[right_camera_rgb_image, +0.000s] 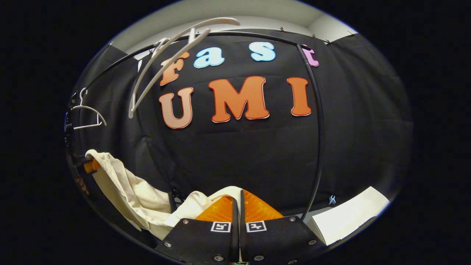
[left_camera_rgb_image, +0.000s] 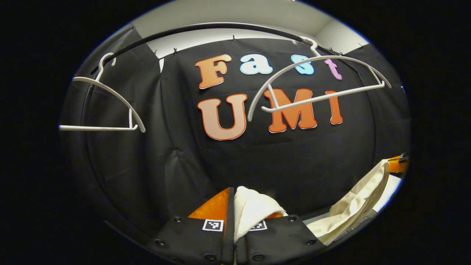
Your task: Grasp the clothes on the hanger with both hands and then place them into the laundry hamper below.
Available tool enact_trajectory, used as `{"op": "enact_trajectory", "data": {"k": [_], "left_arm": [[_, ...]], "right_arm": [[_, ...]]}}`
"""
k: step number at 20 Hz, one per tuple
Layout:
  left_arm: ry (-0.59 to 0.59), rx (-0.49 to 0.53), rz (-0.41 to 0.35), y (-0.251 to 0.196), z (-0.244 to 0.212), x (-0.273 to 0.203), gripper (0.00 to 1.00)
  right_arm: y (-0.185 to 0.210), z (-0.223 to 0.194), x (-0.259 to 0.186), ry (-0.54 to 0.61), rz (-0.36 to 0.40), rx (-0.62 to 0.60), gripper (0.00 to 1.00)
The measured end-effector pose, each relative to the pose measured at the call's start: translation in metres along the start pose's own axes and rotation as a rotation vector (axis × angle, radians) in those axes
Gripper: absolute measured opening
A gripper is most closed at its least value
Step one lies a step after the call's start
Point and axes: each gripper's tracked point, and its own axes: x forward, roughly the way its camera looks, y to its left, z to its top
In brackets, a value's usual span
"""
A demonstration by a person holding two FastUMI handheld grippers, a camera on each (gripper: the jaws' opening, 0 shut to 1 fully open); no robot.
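Cloth comes first, being the biggest thing we carry: the cream garment (right_camera_rgb_image: 125,191) hangs off the hanger now, slung between our two tools and sagging in the middle. In the right gripper view it runs from just ahead of the right hand-held gripper (right_camera_rgb_image: 238,206) out to the far left, where the other tool pinches its end. In the left gripper view the same garment trails off to the right and drops away low.

Above and ahead of both tools runs the black rail (left_camera_rgb_image: 206,27), with two bare white hangers on it: the near hanger (left_camera_rgb_image: 316,84) tilted up and right of the left tool, the far hanger (left_camera_rgb_image: 106,103) up and left.

The left hand-held gripper (left_camera_rgb_image: 235,221) has its fingers drawn close with a fold of cloth pressed between them. On the right one the fingers stand almost together and the cloth bunches at their left side; we cannot tell for sure that both press on it, though the slung garment suggests a hold.

We judge the lowering into the hamper is what remains; the hamper lies below, out of our sight here.

Risks, as we see them: a thin pinch on the right could slip and let one end fall outside the hamper; the sagging middle could drape over its rim if we let go unevenly; lifting again could snag the near hanger.
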Motion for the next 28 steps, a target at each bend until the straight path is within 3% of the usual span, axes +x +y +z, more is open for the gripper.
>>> {"op": "enact_trajectory", "data": {"k": [6, 11, 21, 28], "left_arm": [[0.050, -0.016, -0.116, -0.053, -0.037, -0.007, 0.10], [0.158, -0.026, -0.165, -0.076, -0.114, -0.022, 0.10], [0.437, -0.124, -0.155, -0.090, -0.280, -0.019, 0.10], [0.628, -0.117, -0.151, -0.112, -0.400, -0.015, 0.11]], "right_arm": [[0.068, -0.039, -0.008, 0.038, 0.122, -0.001, 0.01], [0.098, -0.108, -0.014, 0.105, 0.188, 0.009, 0.01], [0.095, -0.271, 0.018, 0.327, 0.170, 0.005, 0.01], [0.090, -0.407, 0.043, 0.551, 0.140, -0.017, 0.02]]}}
